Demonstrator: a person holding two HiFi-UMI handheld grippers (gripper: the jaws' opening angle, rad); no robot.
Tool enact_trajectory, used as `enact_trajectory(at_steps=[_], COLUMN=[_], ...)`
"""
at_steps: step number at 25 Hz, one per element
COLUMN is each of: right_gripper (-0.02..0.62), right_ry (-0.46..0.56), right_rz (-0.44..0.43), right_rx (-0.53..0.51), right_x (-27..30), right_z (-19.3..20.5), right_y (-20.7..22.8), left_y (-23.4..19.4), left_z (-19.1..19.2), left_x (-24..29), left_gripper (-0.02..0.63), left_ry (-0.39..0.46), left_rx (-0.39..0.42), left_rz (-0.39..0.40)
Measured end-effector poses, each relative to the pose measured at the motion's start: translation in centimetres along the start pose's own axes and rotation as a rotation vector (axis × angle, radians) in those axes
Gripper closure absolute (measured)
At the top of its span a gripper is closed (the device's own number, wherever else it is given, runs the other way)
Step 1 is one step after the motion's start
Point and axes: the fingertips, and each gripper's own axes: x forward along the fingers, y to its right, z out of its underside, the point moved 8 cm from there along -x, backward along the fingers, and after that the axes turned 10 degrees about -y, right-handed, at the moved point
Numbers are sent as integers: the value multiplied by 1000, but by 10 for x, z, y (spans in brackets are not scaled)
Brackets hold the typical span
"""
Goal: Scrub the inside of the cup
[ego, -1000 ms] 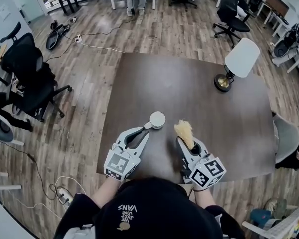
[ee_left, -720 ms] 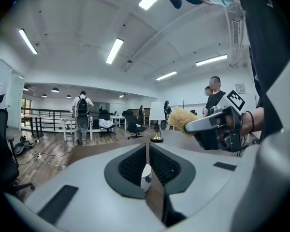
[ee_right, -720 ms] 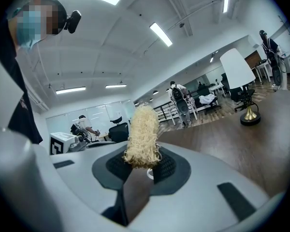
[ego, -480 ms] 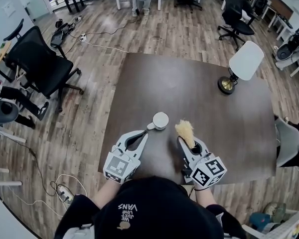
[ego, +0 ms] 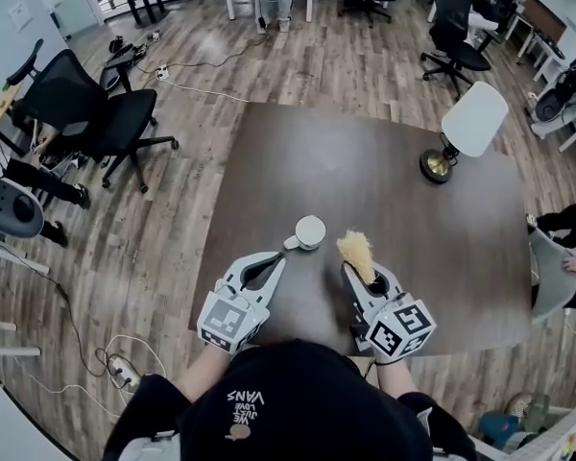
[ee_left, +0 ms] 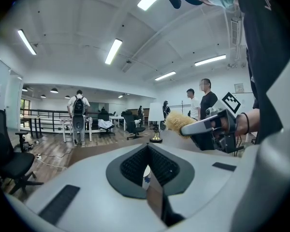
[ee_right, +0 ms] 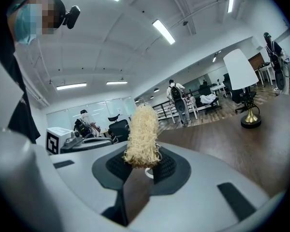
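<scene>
At the near edge of the dark table [ego: 365, 161], the left gripper [ego: 281, 255] pinches the white cup [ego: 310, 230] by its handle, jaws closed. Just right, the right gripper [ego: 365, 279] clamps a straw-bristled brush [ego: 355, 250].

The black cap [ego: 298, 406], at the near edge of the desk [ego: 365, 171], bears the white word "VANS", upside down in the head view; the smaller white lines beside that word are too small to read. The cubes on the left gripper [ego: 286, 250] and right gripper [ego: 363, 275], over the desk's near edge, show only black-and-white square patterns; a blue mark on the cup [ee_left: 146, 177], on the desk, cannot be read; a wall sign [ee_left: 239, 87] beyond the desk is illegible.
</scene>
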Motion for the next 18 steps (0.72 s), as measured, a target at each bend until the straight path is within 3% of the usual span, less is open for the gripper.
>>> enact_trajectory(at_steps=[18], right_gripper=[514], right_ry=[-28], right_rz=[20], right_rx=[-22], right_x=[6], right_z=[1], right_y=[-5], left_y=[0], left_z=[-6], left_x=[-2], left_gripper=[595], left_ry=[24], left_rx=[-15], left_rz=[14])
